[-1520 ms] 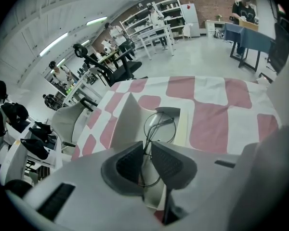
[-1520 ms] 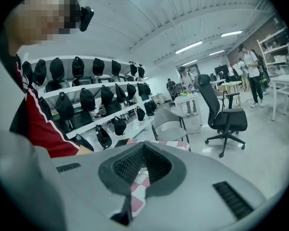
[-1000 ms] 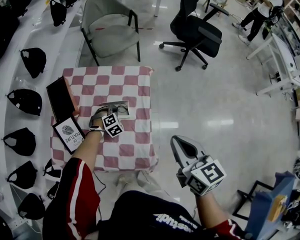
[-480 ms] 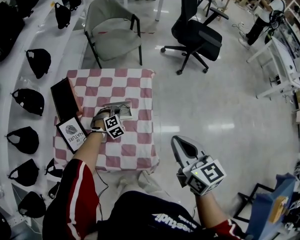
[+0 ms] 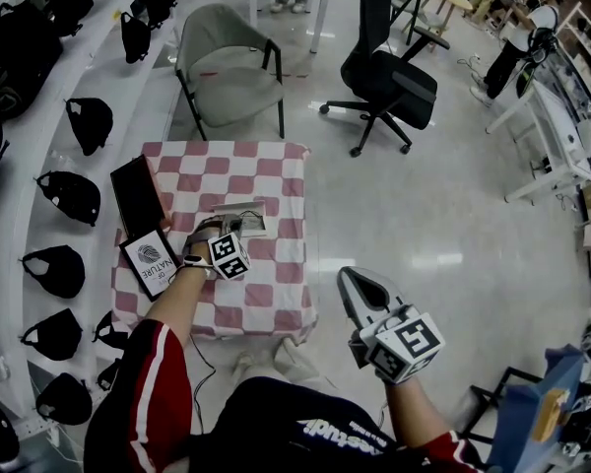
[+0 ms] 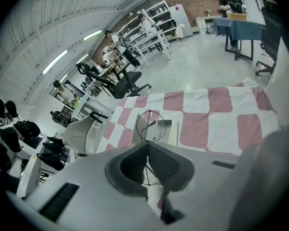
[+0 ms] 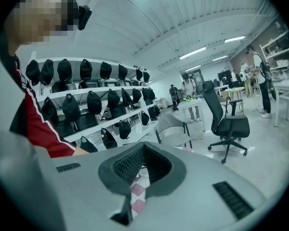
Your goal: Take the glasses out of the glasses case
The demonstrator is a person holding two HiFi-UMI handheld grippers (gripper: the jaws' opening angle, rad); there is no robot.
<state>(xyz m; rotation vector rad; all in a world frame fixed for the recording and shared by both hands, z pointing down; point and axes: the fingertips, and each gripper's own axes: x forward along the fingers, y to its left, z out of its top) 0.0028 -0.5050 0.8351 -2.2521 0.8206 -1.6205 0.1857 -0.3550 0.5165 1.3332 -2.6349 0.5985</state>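
A: Start with the left claw (image 6: 147,146)?
B: Out over the table (image 5: 276,170), about the middle, pointing toward the far edge. Pinched tight on a thin wire of the glasses (image 6: 151,125), pads pressed together round it.

A: And the glasses themselves?
B: Round wire rims, held just ahead of the pads, right over the case (image 6: 167,131). Hard to tell whether touching the case or lifted clear of it.

A: Where on the table, that case?
B: Near the middle, lying flat, grey inside a pale rim. Well in from every edge, a little nearer the right edge than the left.

A: Now the right claw (image 7: 143,146)?
B: Off the table altogether, out beyond the near right corner, held over the floor. Closed, pads meeting, nothing between them.

A: Anything else on the table?
B: Along the left edge, a black slab (image 5: 138,195), and just nearer than it a white booklet (image 5: 150,261), toward the near left corner. Both well apart from the case.

A: Past the far edge?
B: A grey chair (image 5: 231,62), and off to its right a black office chair (image 5: 389,67).
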